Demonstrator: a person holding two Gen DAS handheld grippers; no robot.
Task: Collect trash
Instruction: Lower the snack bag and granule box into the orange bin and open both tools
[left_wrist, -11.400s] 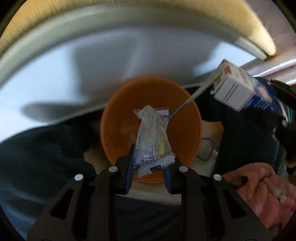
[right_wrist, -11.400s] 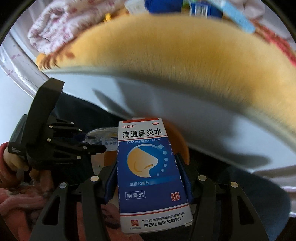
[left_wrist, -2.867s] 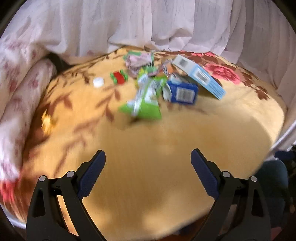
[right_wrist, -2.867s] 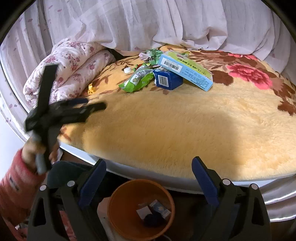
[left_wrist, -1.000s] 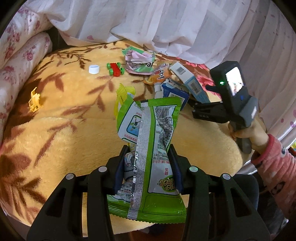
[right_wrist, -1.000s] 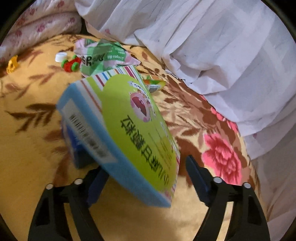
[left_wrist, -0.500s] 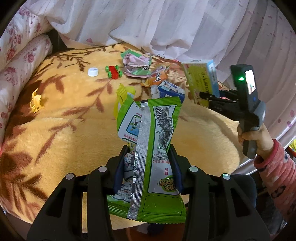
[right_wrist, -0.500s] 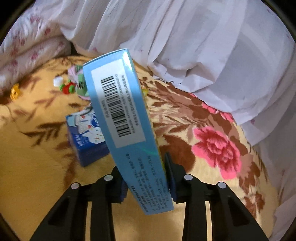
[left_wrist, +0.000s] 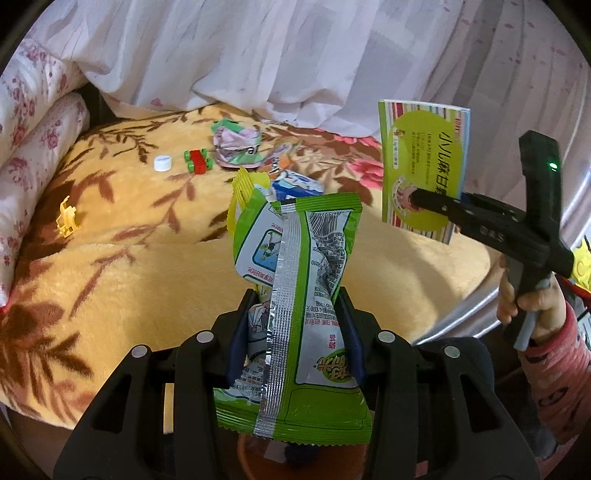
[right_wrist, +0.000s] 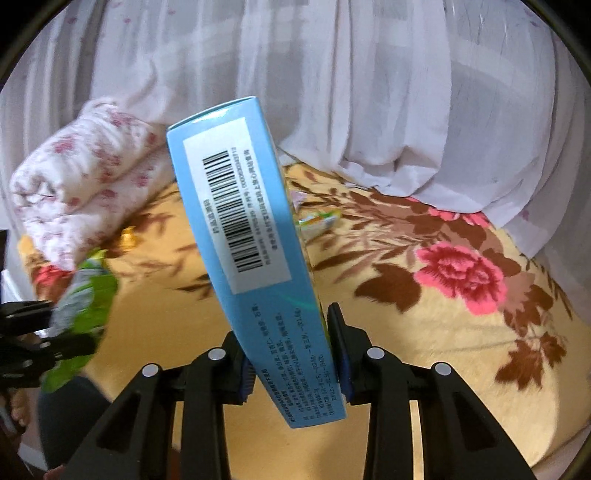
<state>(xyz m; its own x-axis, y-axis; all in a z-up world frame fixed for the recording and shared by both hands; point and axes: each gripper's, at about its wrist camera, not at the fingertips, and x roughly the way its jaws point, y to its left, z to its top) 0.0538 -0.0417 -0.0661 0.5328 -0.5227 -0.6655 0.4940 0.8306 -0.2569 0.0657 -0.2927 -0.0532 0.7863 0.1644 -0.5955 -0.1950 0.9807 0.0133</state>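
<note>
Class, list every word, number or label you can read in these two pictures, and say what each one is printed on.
"小儿麻甘": front of the blue box held in the right tongs; the characters after it are hidden.
Barcode label and side print on the same box: too small to read.
Green wrapper in the left tongs: print upside down, too small.
Crumpled pink wrapper: blurred.

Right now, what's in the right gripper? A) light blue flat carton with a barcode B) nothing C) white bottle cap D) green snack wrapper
A: the right gripper is shut on the light blue carton, its pads pressing both faces, barcode side up; the green snack wrapper sits in the left gripper.
</note>
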